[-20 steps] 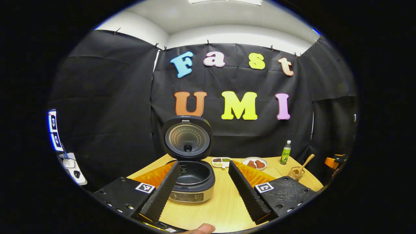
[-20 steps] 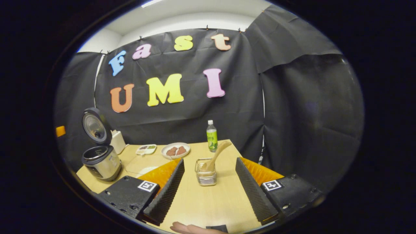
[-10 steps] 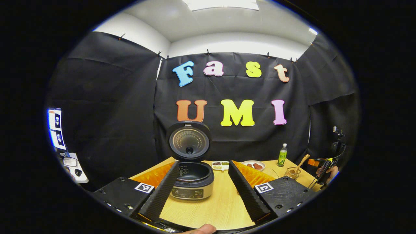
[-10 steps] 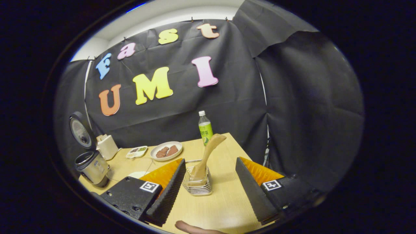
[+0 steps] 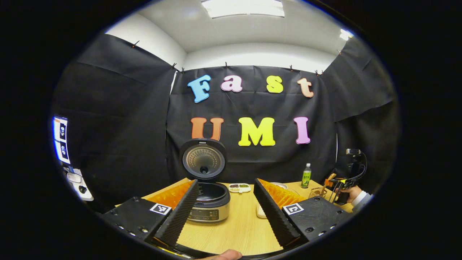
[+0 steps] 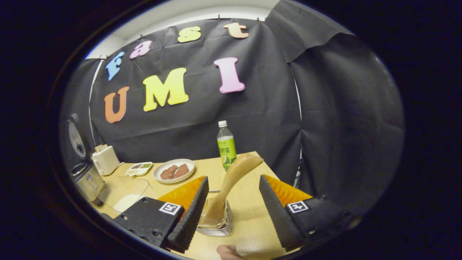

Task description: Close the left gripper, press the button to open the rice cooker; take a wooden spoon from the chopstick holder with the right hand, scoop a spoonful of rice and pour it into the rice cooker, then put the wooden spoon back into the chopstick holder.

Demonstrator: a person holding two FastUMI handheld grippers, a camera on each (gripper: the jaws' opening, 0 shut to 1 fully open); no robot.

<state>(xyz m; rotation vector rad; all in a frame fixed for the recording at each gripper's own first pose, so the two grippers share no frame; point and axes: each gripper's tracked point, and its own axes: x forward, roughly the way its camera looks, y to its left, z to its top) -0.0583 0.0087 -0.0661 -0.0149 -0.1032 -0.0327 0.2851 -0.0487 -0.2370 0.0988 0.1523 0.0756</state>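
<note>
Right now the right claw is spread wide around the wooden spoon leaning in the chopstick holder, untouched. Left of the holder, the rice cooker stands lid-up between the left claw's parted fingers.

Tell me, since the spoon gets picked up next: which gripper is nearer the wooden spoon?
Right. The right gripper is open with the wooden spoon between its fingers, untouched. The left gripper hangs open before the rice cooker, across the table.

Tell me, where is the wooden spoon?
In the right gripper view, the wooden spoon stands tilted in the wire chopstick holder, between the right gripper's open fingers, before the green bottle.
</note>
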